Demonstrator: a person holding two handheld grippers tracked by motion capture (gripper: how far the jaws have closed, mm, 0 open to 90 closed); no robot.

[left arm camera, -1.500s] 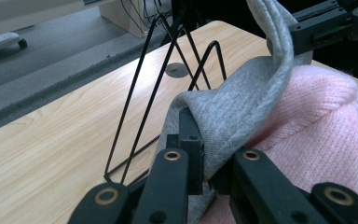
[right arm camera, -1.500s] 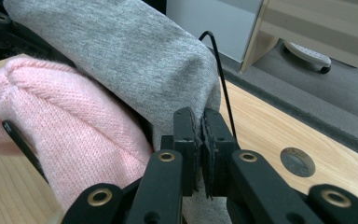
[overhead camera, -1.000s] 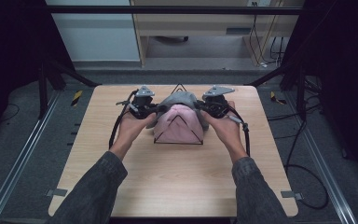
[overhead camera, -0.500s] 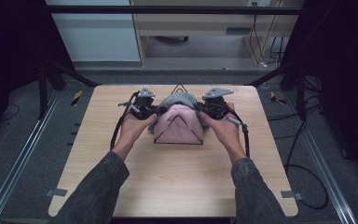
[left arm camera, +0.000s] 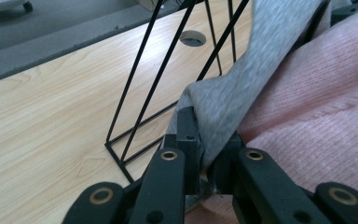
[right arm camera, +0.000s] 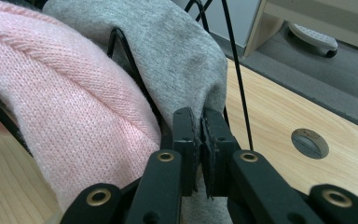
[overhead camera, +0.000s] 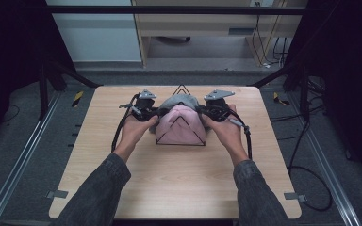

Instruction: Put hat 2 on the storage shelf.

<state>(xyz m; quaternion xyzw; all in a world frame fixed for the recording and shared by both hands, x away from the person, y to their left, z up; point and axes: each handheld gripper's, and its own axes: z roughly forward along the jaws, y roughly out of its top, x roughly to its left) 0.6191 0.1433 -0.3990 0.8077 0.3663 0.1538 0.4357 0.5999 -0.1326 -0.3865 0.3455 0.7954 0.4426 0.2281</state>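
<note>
A black wire rack (overhead camera: 181, 136) stands mid-worktop (overhead camera: 179, 188), with a pink cloth (overhead camera: 179, 125) draped over its near side and a grey cloth (overhead camera: 181, 100) over its far side. Left of the rack, the left gripper (left arm camera: 205, 140) has its jaws clamped on the grey cloth's edge. Right of the rack, the right gripper (right arm camera: 200, 130) pinches the same cloth's other edge.

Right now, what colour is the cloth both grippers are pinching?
Grey; the grey cloth lies beside a pink knit on the black wire rack. Right gripper view shows it best.
</note>
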